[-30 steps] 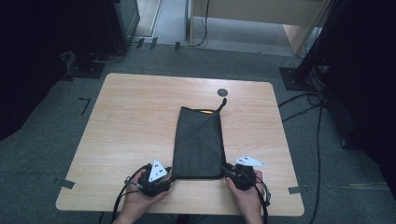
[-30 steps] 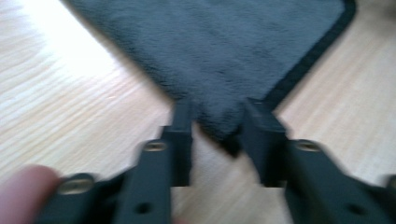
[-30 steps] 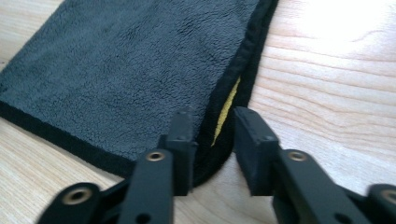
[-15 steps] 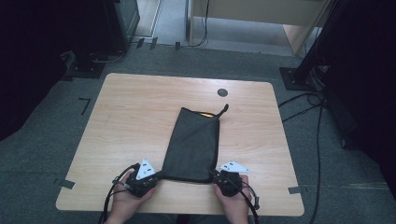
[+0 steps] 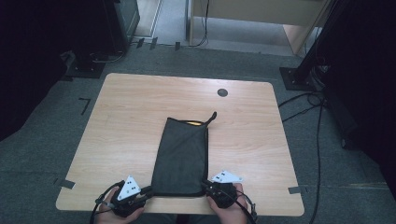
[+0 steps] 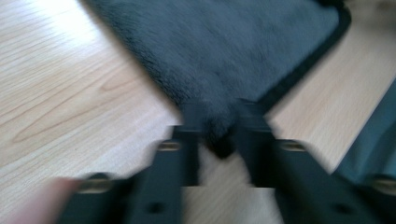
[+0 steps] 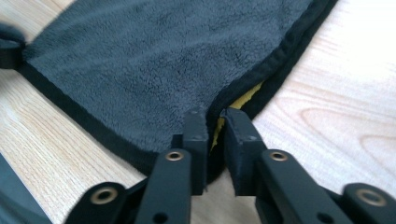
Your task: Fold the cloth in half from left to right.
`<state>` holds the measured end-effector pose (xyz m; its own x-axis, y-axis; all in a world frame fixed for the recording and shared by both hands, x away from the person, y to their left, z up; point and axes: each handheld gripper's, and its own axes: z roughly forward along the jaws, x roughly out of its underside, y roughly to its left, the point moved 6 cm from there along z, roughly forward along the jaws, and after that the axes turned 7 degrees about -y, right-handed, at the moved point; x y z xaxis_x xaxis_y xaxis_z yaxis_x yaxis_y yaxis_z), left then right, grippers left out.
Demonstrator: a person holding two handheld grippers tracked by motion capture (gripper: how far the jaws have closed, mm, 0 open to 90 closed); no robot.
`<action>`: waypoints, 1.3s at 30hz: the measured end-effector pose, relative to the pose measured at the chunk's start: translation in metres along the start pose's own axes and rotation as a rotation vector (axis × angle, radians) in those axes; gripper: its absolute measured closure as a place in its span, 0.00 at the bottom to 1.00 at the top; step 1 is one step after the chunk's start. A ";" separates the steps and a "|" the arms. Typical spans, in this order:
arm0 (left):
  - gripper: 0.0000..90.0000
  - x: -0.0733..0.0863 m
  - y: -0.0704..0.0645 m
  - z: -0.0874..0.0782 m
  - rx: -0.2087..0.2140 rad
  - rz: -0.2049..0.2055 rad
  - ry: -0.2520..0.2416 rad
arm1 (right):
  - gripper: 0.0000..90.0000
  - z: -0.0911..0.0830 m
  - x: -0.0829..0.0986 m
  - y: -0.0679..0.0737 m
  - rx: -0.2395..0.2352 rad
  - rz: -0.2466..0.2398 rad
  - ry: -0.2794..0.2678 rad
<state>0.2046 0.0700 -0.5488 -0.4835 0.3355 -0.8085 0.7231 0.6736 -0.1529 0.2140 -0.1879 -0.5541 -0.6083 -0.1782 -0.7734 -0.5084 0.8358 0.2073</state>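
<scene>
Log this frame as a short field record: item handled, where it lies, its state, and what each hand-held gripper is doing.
item: dark grey towel with black edging and a hanging loop at its far corner
position: flat on the wooden table, long side running away from the person
state: folded; yellow underside shows at the far edge
left hand-held gripper: shut on the towel's near left corner
right hand-held gripper: shut on the near right corner
view note: left gripper view is blurred

Towel (image 5: 181, 158): dark grey pile, black edge binding, yellow underside. Counter (image 5: 130, 121): light wood grain with one black round disc (image 5: 222, 92). Claws: black, with grey three-cornered plates.
</scene>
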 end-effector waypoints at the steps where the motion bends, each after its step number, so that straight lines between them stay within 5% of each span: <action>1: 0.69 -0.004 0.001 -0.001 0.018 -0.023 -0.023 | 0.82 -0.001 -0.002 -0.001 -0.001 0.008 -0.007; 5: 0.60 -0.020 0.009 -0.004 0.001 -0.040 -0.078 | 0.73 -0.007 -0.015 -0.009 0.008 0.025 -0.054; 12: 0.60 -0.055 0.036 0.013 -0.073 -0.071 -0.130 | 0.70 -0.012 -0.042 -0.029 0.047 0.027 -0.107; 20: 0.63 -0.112 0.078 0.065 -0.143 -0.082 -0.177 | 0.72 -0.003 -0.084 -0.049 0.051 -0.014 -0.126; 29: 0.69 -0.157 0.127 0.120 -0.255 -0.110 -0.138 | 0.71 0.035 -0.136 -0.082 0.093 0.005 -0.121; 33: 0.73 -0.160 0.130 0.143 -0.271 -0.074 -0.071 | 0.70 0.062 -0.149 -0.097 0.086 0.073 -0.095; 37: 0.69 -0.153 0.135 0.161 -0.335 -0.080 0.001 | 0.66 0.082 -0.152 -0.101 0.120 0.099 -0.046; 39: 0.71 -0.149 0.137 0.166 -0.334 -0.100 0.024 | 0.65 0.090 -0.150 -0.105 0.144 0.123 -0.020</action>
<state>0.4573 0.0028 -0.5440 -0.5585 0.2695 -0.7845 0.4719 0.8810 -0.0333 0.4133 -0.2022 -0.5140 -0.6473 -0.0608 -0.7598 -0.3374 0.9167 0.2142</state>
